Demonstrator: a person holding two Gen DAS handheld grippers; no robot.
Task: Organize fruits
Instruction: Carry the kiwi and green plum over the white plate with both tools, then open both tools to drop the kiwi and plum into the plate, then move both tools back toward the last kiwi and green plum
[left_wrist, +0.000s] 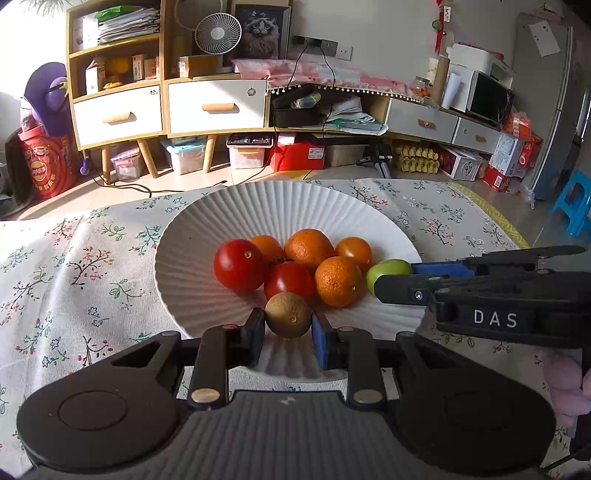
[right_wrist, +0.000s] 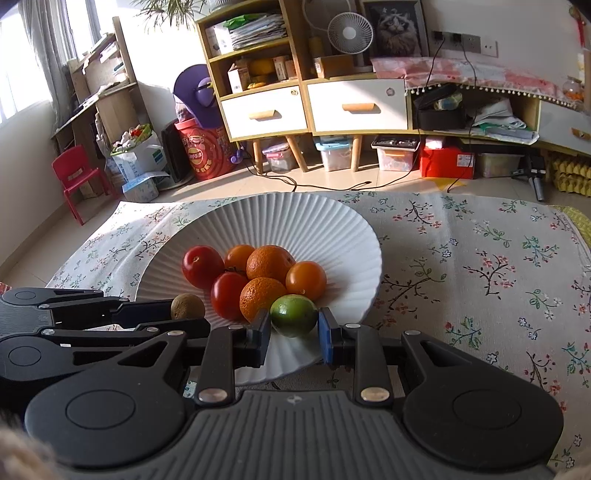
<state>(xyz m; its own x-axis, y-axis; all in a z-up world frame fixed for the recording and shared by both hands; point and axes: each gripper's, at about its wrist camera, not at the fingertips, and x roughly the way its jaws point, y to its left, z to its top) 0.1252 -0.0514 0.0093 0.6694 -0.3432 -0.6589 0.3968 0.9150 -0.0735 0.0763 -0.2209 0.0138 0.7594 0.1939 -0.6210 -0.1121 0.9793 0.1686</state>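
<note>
The left tongs (left_wrist: 288, 326) are closed narrowly on a kiwi (left_wrist: 288, 314), one pad pressed to each flank, and hold it low over the near slope of the plate (left_wrist: 192, 266). The right tongs (right_wrist: 294, 326) grip a lime (right_wrist: 294, 315) the same way, at the plate's near right edge. Both pieces sit at the rim side of the heap, which suggests each is being set down into the plate or lifted from it; the pictures do not settle which. Holding across the widest part keeps a round fruit from rolling out between flat pads.

The kiwi is dull brown and matt, with a small stem scar. The lime is smooth, glossy green and slightly oval. Behind them lie two shiny red tomatoes (left_wrist: 240, 264) and four oranges (left_wrist: 338, 280) with dimpled peel, bunched together in the hollow where the plate's slope gathers them.

The plate is white, wide and shallow, with fine ribs fanning outward from the centre like pleats. It rests on a tabletop (right_wrist: 480, 258) covered in a pale, creased cloth printed with sprigs and small flowers.
</note>
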